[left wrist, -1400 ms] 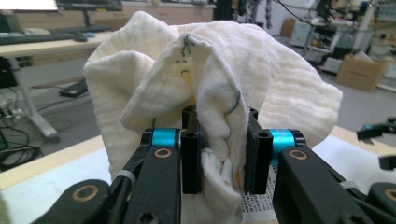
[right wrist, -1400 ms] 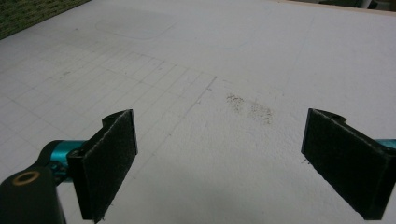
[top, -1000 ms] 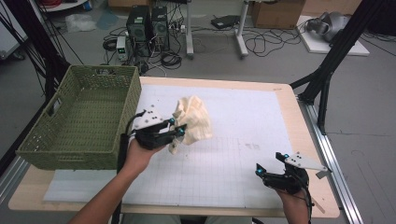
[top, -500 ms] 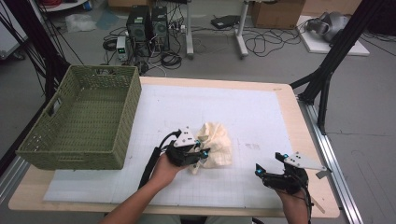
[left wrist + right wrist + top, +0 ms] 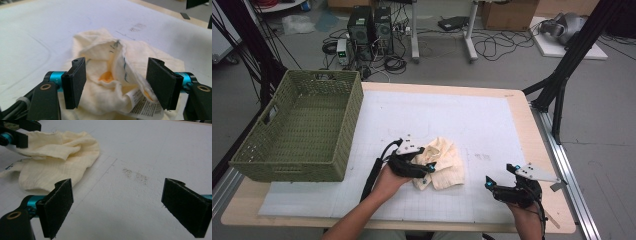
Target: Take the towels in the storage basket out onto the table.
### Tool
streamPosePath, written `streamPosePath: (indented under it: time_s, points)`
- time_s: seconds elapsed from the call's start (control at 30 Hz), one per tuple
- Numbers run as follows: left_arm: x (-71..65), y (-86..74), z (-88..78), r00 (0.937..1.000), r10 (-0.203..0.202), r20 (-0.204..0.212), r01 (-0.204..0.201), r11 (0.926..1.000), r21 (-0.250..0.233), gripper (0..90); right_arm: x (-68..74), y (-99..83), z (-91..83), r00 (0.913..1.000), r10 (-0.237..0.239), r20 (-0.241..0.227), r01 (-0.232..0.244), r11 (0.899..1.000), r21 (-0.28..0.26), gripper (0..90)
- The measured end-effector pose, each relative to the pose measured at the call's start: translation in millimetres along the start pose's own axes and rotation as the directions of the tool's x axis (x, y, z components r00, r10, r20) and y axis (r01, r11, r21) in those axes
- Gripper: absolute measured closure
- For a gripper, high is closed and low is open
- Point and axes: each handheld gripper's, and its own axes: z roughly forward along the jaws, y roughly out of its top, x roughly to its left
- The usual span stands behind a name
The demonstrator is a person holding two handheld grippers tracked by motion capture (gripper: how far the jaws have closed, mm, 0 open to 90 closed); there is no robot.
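Note:
A crumpled cream cloth with a white care label lies on the white mat near the table's front middle. My left gripper is low at the cloth's left edge. In the left gripper view the cloth bunches between the two pads, which stand wide apart. The jaws have just been opening, and the left gripper is open around the cloth. My right gripper rests at the front right, open over bare mat, with nothing between its fingers. The cloth lies to its upper left, with the left gripper at it.
A green woven basket stands at the table's left side. The white gridded mat covers most of the wooden tabletop. Black stand legs rise beside the table's right edge. Cables and computer cases sit on the floor behind.
My left hand carried the cloth from beside the basket rightward and down onto the mat, then its jaws spread and let the cloth go. The right gripper kept still.

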Motion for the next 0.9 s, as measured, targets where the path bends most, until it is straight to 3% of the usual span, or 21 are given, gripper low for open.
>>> streamPosePath:
  time_s: [0.3,0.43,0.6,0.73,0.83,0.9]
  points:
    - [29.4,-13.0,-46.5,0.9971,-0.052,-0.056,0.045,0.9933,-0.106,35.2,5.9,2.3,4.4,0.9997,-0.021,-0.016,0.021,1.000,0.001,9.7]
    - [39.3,-21.9,-57.6,0.9948,-0.076,-0.067,0.068,0.9903,-0.121,35.7,12.6,5.3,10.1,0.9987,-0.042,-0.029,0.042,0.999,0.006,9.7]
    - [44.3,-26.8,-62.4,0.9941,-0.084,-0.070,0.074,0.9884,-0.133,37.0,25.4,11.0,22.9,0.9928,-0.101,-0.065,0.102,0.994,0.025,9.6]
    - [46.2,-29.6,-61.4,0.9947,-0.075,-0.069,0.067,0.9907,-0.119,36.2,37.9,18.7,37.8,0.9844,-0.134,-0.114,0.139,0.990,0.037,9.7]
    - [47.9,-31.0,-61.8,0.9925,-0.082,-0.091,0.072,0.9909,-0.114,32.9,50.8,26.9,54.4,0.9704,-0.176,-0.165,0.187,0.981,0.050,10.1]
    - [48.7,-31.7,-62.6,0.9894,-0.094,-0.111,0.081,0.9904,-0.112,28.2,60.8,31.7,66.9,0.9561,-0.216,-0.198,0.232,0.971,0.064,14.0]
